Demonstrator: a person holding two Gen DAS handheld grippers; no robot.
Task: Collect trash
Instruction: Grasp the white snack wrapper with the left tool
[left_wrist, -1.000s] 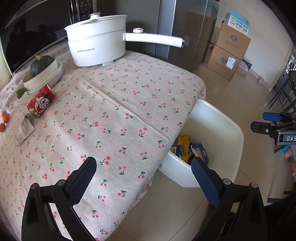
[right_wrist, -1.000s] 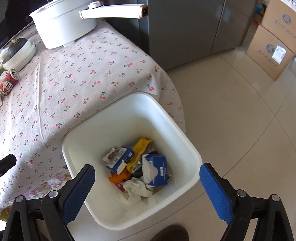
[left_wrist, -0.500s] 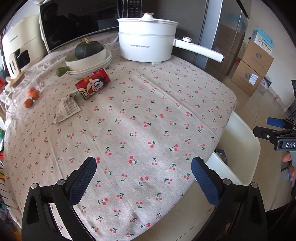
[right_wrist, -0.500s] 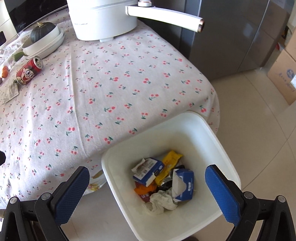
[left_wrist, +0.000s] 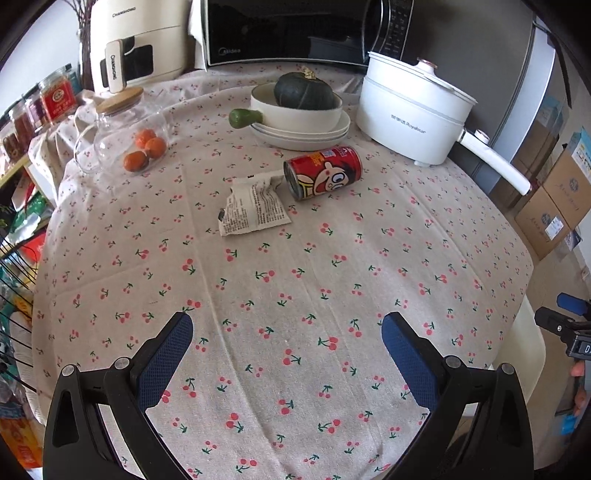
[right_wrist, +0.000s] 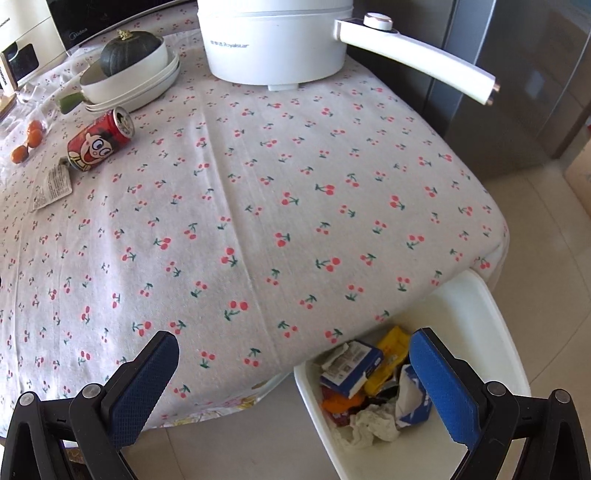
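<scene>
Now, step in hand: reach for the next piece of trash on the tabletop (left_wrist: 332, 295), as I judge it.
Trash left: a red can (left_wrist: 323, 171) lies on its side toward the far side of the cloth, just in front of the stacked bowls (left_wrist: 301, 120); a torn wrapper (left_wrist: 253, 208) lies flat with one corner touching the can's open end.
Bin: the white bin (right_wrist: 480, 332) stands on the floor at the tabletop's near right edge, partly under the cloth, with wrappers and tissue already inside.
Left gripper (left_wrist: 286, 354): jaws wide apart and empty, hovering over bare cloth, well short of the can.
Right gripper (right_wrist: 291, 373): jaws wide apart and empty, held over the tabletop edge and the bin.
Good approach: take the can across its round body, not end to end, since it can roll.
Wrapper: flat and thin, so pinch its raised crumpled corner by the can.
Watch: the squash bowls and white pot (left_wrist: 413, 122) sit close behind; come in low from the near side.
</scene>
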